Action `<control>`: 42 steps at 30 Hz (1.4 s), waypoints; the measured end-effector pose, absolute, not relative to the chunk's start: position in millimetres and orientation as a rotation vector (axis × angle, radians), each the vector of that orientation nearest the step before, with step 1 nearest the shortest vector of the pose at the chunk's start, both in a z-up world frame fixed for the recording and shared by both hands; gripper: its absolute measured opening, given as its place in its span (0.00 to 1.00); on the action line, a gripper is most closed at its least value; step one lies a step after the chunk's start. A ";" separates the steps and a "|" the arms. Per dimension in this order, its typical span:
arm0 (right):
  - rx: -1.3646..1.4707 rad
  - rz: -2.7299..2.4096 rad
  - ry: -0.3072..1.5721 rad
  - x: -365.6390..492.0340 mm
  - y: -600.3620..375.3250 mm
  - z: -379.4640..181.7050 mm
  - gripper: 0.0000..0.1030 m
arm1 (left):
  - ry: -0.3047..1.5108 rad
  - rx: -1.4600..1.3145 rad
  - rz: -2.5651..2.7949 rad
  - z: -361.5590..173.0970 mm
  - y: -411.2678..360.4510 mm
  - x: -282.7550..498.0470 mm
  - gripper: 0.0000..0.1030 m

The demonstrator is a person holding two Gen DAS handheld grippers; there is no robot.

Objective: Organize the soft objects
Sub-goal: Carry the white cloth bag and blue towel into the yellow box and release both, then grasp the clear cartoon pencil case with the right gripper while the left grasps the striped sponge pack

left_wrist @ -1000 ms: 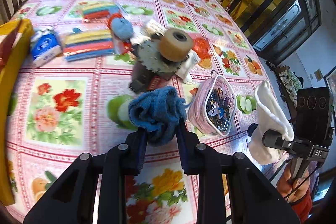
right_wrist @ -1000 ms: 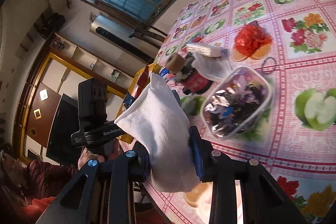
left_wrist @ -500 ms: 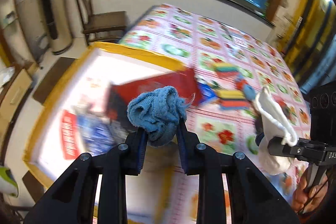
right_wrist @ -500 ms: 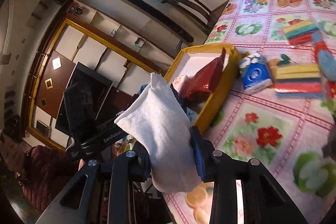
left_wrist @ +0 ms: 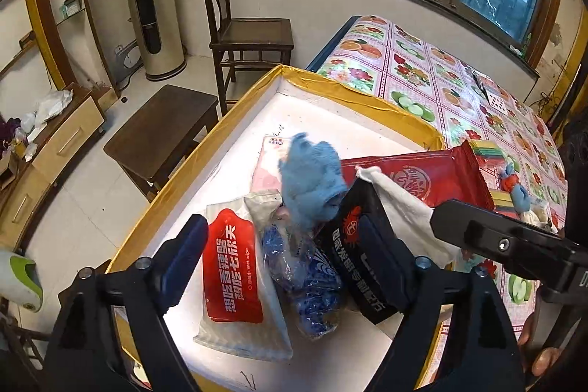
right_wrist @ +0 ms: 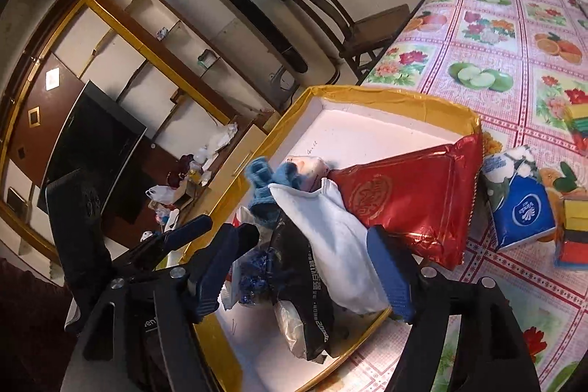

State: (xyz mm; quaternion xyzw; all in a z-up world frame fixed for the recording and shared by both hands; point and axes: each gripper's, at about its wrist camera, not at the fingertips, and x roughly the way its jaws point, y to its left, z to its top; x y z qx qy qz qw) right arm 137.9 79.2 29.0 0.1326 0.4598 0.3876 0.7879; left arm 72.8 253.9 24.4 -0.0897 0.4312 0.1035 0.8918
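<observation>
Over the yellow-rimmed white tray (left_wrist: 352, 87) my left gripper (left_wrist: 284, 259) stands open with nothing between its fingers. The blue cloth (left_wrist: 312, 179) lies loose on the packets just beyond it. My right gripper (right_wrist: 305, 274) is open too. The white cloth (right_wrist: 330, 237) rests free between its wide-spread fingers, draped over a black packet (right_wrist: 305, 285) and against a red foil bag (right_wrist: 404, 197). In the right wrist view the blue cloth (right_wrist: 264, 190) sits right behind the white one. The white cloth (left_wrist: 404, 208) also shows in the left wrist view, beside one right-gripper finger (left_wrist: 496, 237).
The tray (right_wrist: 367, 94) also holds a red wet-wipe pack (left_wrist: 231, 267) and a blue-patterned bag (left_wrist: 305, 274). A blue tissue pack (right_wrist: 518, 204) and striped sponges (right_wrist: 573, 237) lie on the floral tablecloth (right_wrist: 477, 35). A wooden chair (left_wrist: 250, 35) and stool (left_wrist: 161, 131) stand past the table edge.
Both grippers swung from the table to above the tray and opened. The blue cloth and the white cloth left the fingers and now lie on the packets in the tray.
</observation>
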 end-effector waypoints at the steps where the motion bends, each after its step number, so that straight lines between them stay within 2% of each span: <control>1: 0.270 0.836 0.968 133.7 77.2 34.6 0.73 | 0.890 -0.190 0.218 26.3 253.1 72.0 0.82; 3: 0.251 0.839 0.936 123.3 69.2 47.6 0.74 | 0.870 -0.207 0.216 31.2 251.1 67.2 0.82; 8: 0.291 0.860 0.890 98.1 23.5 64.7 0.87 | 0.809 -0.197 0.189 49.0 231.5 56.6 0.82; 15: 0.342 0.735 0.880 67.1 -80.7 61.7 0.88 | 0.813 -0.152 0.041 59.1 167.5 53.5 0.82; 21: 0.270 0.542 0.865 37.4 -175.8 62.9 0.97 | 0.859 -0.098 -0.063 51.4 104.9 64.0 0.82; 28: 0.316 0.417 0.904 18.6 -257.2 43.5 0.97 | 0.917 -0.092 -0.140 41.7 62.0 92.2 0.82; 35: 0.316 0.403 0.915 13.9 -292.9 32.7 0.97 | 0.949 0.196 -0.326 31.1 11.8 125.3 0.82; 42: 0.309 0.407 0.936 22.7 -306.9 24.8 0.98 | 0.861 0.539 -0.504 24.3 -29.2 133.6 0.82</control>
